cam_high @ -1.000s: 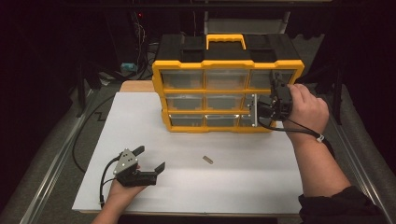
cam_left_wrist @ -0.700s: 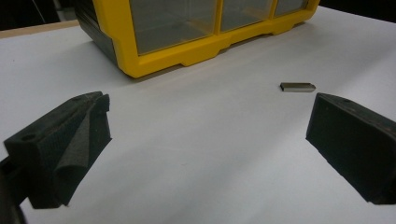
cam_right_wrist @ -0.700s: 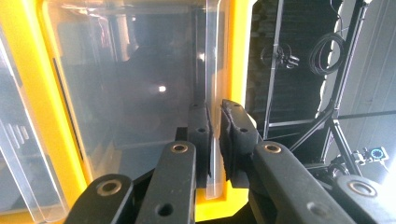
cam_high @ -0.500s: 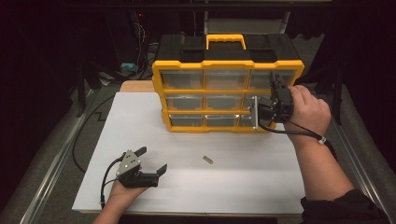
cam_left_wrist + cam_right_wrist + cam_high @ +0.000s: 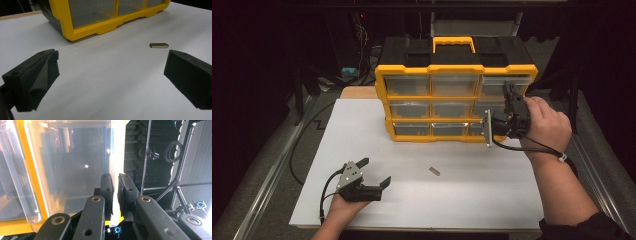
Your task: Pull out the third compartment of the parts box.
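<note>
White table — right gripper fingers clamp drawer; left gripper fingers apart.

High view overlooks the table; both tool views closely share the organizer.

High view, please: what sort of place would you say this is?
Probably a recording studio or lab bench: a white table, black surroundings, stands and coiled cable behind the yellow drawer organizer.
</note>
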The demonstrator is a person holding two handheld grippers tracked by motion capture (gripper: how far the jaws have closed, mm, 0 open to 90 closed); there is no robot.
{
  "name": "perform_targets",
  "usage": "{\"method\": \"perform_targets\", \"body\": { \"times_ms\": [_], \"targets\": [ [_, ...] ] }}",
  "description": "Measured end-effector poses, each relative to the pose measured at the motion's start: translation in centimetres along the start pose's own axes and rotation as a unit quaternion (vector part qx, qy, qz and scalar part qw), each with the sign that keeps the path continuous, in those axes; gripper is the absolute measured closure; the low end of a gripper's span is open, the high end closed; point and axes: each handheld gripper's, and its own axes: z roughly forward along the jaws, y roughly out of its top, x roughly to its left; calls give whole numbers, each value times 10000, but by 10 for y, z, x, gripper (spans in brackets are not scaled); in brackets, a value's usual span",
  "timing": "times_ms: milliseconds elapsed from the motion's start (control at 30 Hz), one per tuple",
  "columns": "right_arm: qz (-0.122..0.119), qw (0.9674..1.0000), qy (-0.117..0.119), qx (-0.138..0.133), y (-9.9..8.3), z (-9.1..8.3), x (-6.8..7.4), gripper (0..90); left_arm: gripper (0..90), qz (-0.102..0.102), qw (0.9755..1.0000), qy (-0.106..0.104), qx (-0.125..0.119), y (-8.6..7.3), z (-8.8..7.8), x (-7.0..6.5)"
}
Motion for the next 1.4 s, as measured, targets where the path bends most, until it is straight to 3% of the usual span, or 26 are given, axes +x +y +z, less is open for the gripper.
{"method": "perform_targets", "body": {
  "times_ms": [200,233,333,567,633,833,1000,1233,1400],
  "targets": [
    [34,10000,89,-17,0,-5,-1,814,8,4,10000,2,3,0,1,0],
    [34,9998,186,-1,0,-5,-2,736,9,9,10000,0,1,0,1,0],
    [54,9996,259,-27,0,-6,-4,644,9,18,10000,-6,15,1,2,0],
    [72,9993,373,-17,0,-9,-11,536,8,19,10000,0,6,1,2,0],
    [122,9992,390,-37,1,-9,-16,459,8,26,10000,18,11,0,2,0],
    [216,9982,557,-6,3,-3,-24,353,7,32,10000,42,-10,0,0,-1],
    [194,9980,604,31,4,2,-23,373,7,39,10000,58,-19,1,-1,-1],
    [99,9974,685,217,3,5,-19,481,7,53,10000,46,-37,1,0,-1],
    [93,9977,653,178,2,4,-13,603,8,59,10000,43,-43,1,0,-2]
  ]
}}
